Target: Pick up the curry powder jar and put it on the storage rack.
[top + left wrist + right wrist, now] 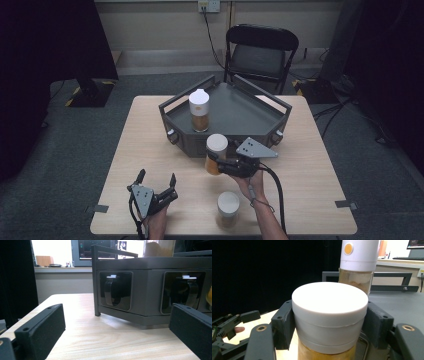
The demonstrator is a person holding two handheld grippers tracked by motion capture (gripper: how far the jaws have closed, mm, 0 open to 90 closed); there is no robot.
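Observation:
My right gripper (pixel 216 163) is shut on a jar (pixel 216 151) with a white lid and amber contents, held above the table just in front of the dark grey tray (pixel 240 120). In the right gripper view the pads (pixel 284 326) press on both sides of that jar's lid (pixel 329 312). A taller white-capped jar (pixel 199 110) stands upright in the tray's left part, also visible behind the held jar (pixel 359 262). A third white-lidded jar (pixel 228 206) stands near the table's front edge. My left gripper (pixel 157 176) rests open at the front left, with nothing between its jaws, facing the tray wall (pixel 147 290).
The light wooden table (pixel 150 130) has bare room to the left and right of the tray. A black folding chair (pixel 260 50) stands behind the table. Dark stands (pixel 90 90) sit on the floor at the far left and right.

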